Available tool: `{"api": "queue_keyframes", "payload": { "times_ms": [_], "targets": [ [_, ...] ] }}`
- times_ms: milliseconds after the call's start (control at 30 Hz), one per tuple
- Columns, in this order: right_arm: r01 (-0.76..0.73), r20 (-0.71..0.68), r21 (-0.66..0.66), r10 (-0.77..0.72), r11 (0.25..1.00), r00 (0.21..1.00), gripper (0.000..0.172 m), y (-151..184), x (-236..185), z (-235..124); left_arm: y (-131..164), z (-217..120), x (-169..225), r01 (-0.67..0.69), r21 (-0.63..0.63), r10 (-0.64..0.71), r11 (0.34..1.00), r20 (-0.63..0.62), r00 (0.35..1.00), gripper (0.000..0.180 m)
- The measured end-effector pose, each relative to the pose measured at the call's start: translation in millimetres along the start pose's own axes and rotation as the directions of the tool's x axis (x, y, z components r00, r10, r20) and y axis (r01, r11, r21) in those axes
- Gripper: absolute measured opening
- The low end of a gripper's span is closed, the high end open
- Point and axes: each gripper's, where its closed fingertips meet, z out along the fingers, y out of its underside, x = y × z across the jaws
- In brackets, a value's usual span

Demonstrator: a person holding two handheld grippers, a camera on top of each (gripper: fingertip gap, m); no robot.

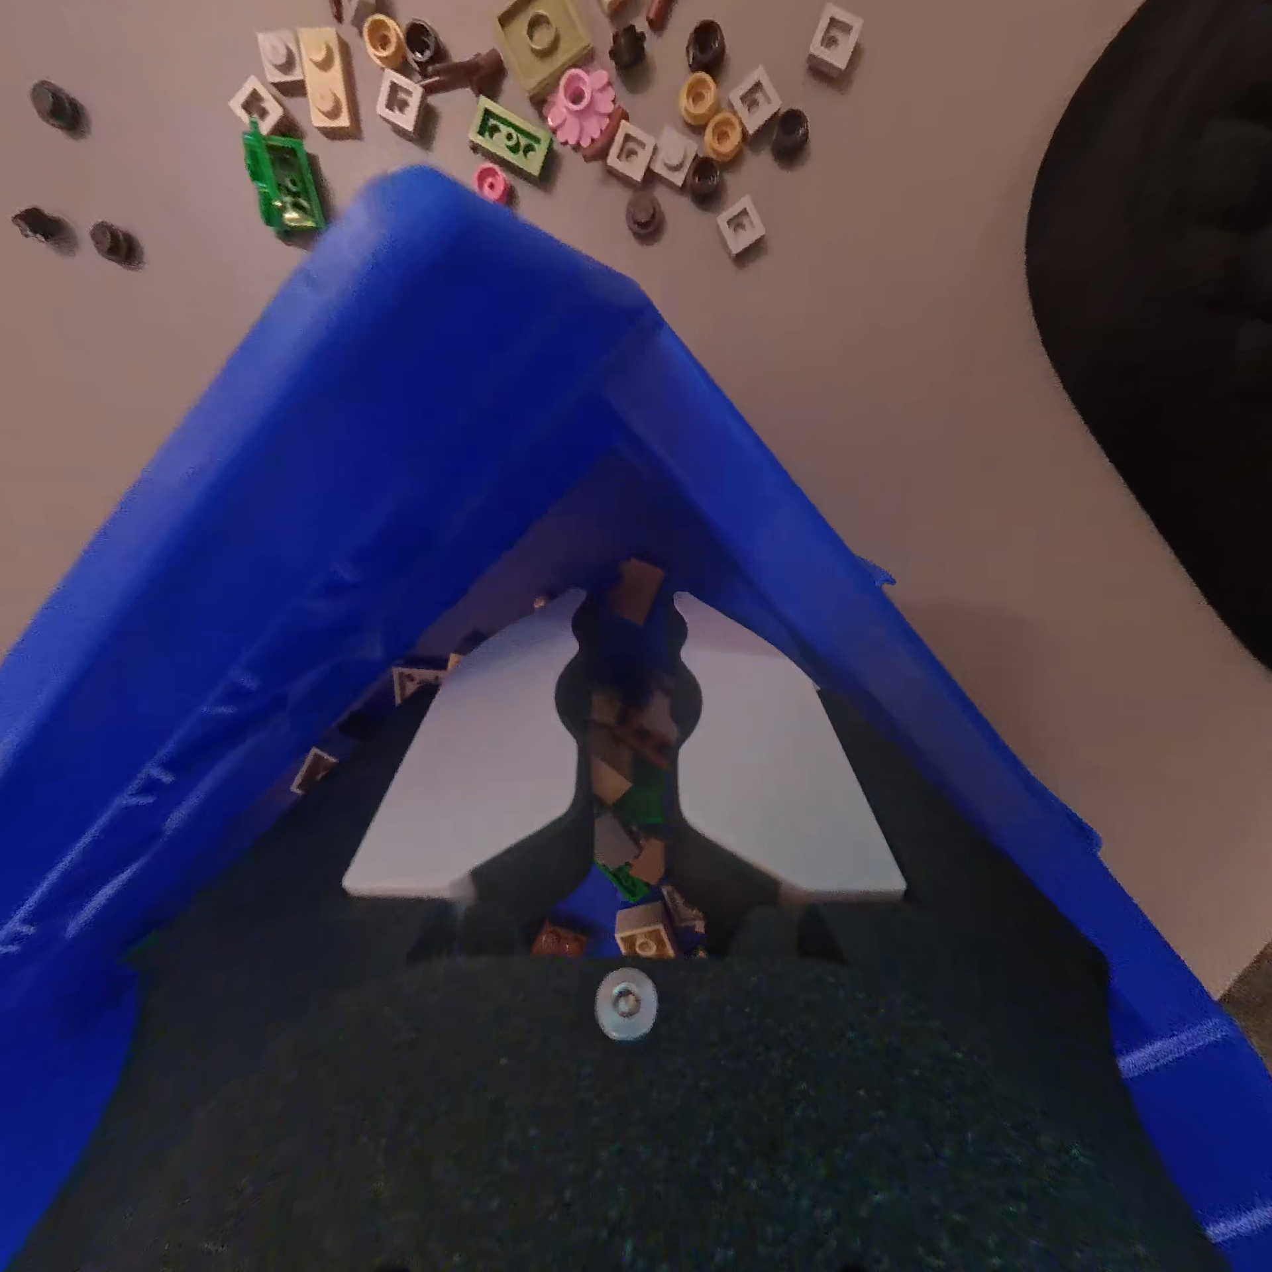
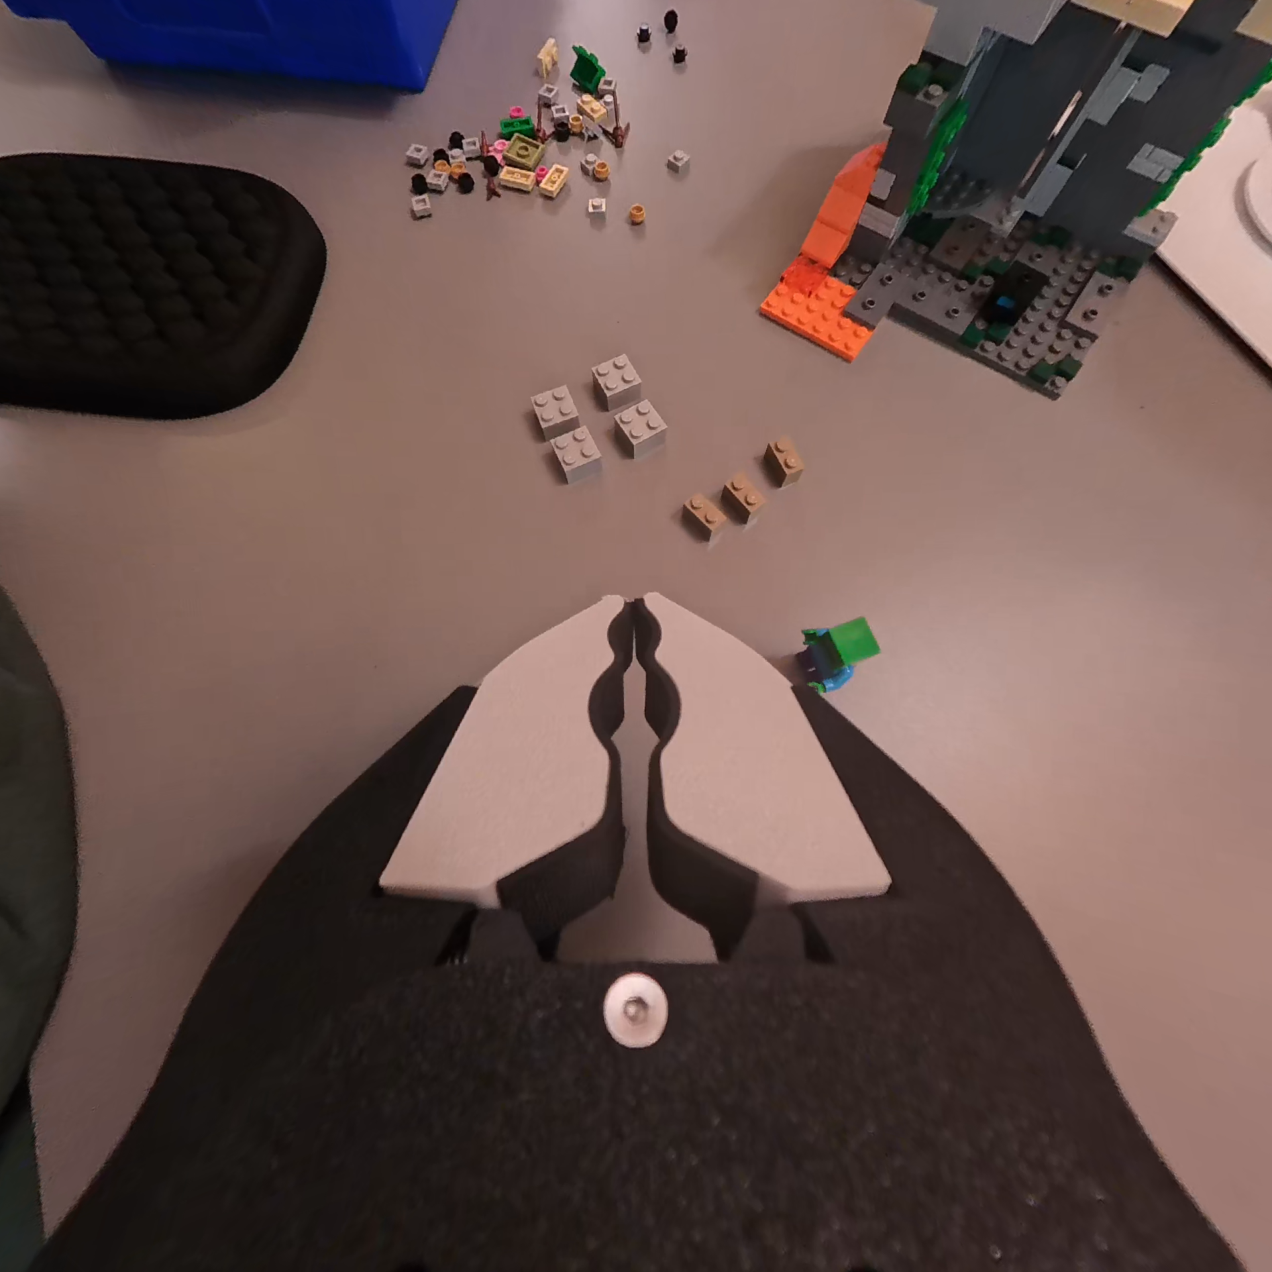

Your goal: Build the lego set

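A blue bin (image 1: 344, 482), seemingly rigid, light plastic with a rim that offers a hold, arches tilted over the left tongs (image 1: 637, 606). These stand slightly parted among bricks. Their tips are hidden under the rim, so any grip cannot be told.

The right tongs (image 2: 634, 602) hang closed and empty above the surface (image 2: 344, 550). Ahead are a brick model (image 2: 1032, 206), a black pad (image 2: 138, 275), gray bricks (image 2: 599, 413), tan bricks (image 2: 743, 495), a green figure (image 2: 840, 650) just beside, and scattered small pieces (image 1: 537, 117).

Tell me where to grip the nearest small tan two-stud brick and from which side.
Grip the nearest small tan two-stud brick across its two long side faces, coming straight down from above: it sits studs-up, apart from its neighbours, and its narrow width suits the jaws.
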Motion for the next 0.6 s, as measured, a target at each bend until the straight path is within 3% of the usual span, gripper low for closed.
{"api": "queue_keyframes", "payload": {
  "times_ms": [167,333,467,600],
  "targets": [
    [-0.005,0.004,0.004,0.005,1.0,1.0,0.0,-2.0,0.0,1.6,-0.3,-2.8,-8.1,-0.008,-0.004,0.009,1.0,0.045,0.999,0.012],
    [0.004,0.042,0.053,-0.006,0.999,0.999,0.0,-16.2,-8.7,2.3,-19.0,-45.3,-14.1,-0.013,0.081,-0.004,0.997,0.207,0.978,0.011],
    [-0.009,0.098,0.14,-0.005,0.99,0.995,0.0,-46.9,-22.7,6.0,-58.8,-87.8,-5.5,-0.079,0.183,0.013,0.98,0.336,0.942,0.011],
    [-0.163,0.168,0.23,0.125,0.959,0.978,0.007,-89.2,-33.5,13.9,-115.6,-104.7,12.3,-0.184,0.282,0.045,0.942,0.437,0.898,0.012]
  ]
}}
